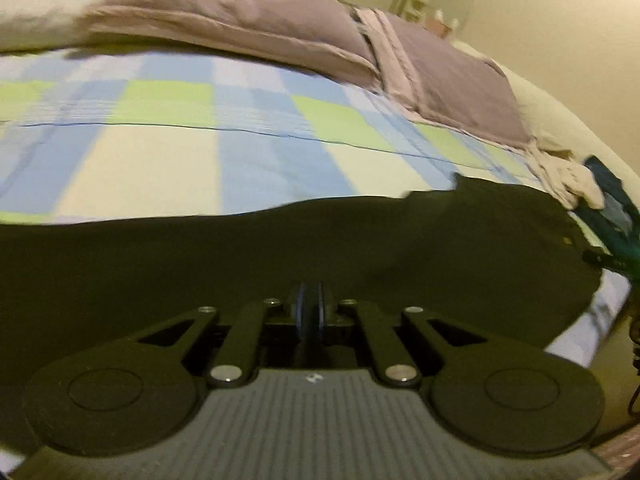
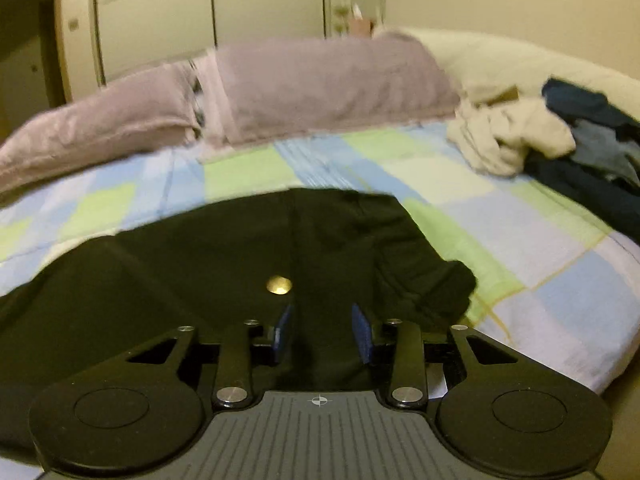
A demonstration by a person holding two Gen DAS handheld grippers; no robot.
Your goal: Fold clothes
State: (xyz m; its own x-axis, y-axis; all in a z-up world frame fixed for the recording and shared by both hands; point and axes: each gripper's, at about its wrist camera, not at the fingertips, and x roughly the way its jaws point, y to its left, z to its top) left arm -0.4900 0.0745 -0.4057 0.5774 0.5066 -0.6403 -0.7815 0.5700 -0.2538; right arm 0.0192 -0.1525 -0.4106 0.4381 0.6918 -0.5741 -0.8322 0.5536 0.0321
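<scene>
1. Two grippers work over a black garment (image 1: pixel 280 248) spread on the near part of a bed; the checked cover (image 1: pixel 160 152) shows blue, green and pale squares beyond it.
2. Left gripper (image 1: pixel 311 300): its blue pads are pressed nearly together, with only a thin dark slit between them. Whether black cloth is pinched in that slit I cannot tell.
3. Right gripper (image 2: pixel 322 320): its pads stand apart, part open, with the garment's black fabric lying between and below them. They are not closed on it.
4. A shiny round button (image 2: pixel 279 284) sits on the garment just ahead of the right gripper's left pad.
5. In the right view the garment's right edge bunches into a rolled lump (image 2: pixel 440 284) on the cover.
6. Two lilac pillows (image 1: pixel 224 20) lie at the bed's far end.
7. A crumpled beige cloth (image 2: pixel 512 136) and dark blue clothes (image 2: pixel 592 152) are heaped at the far right, touching each other and apart from the black garment in the right view.
8. Both views are motion-blurred.
</scene>
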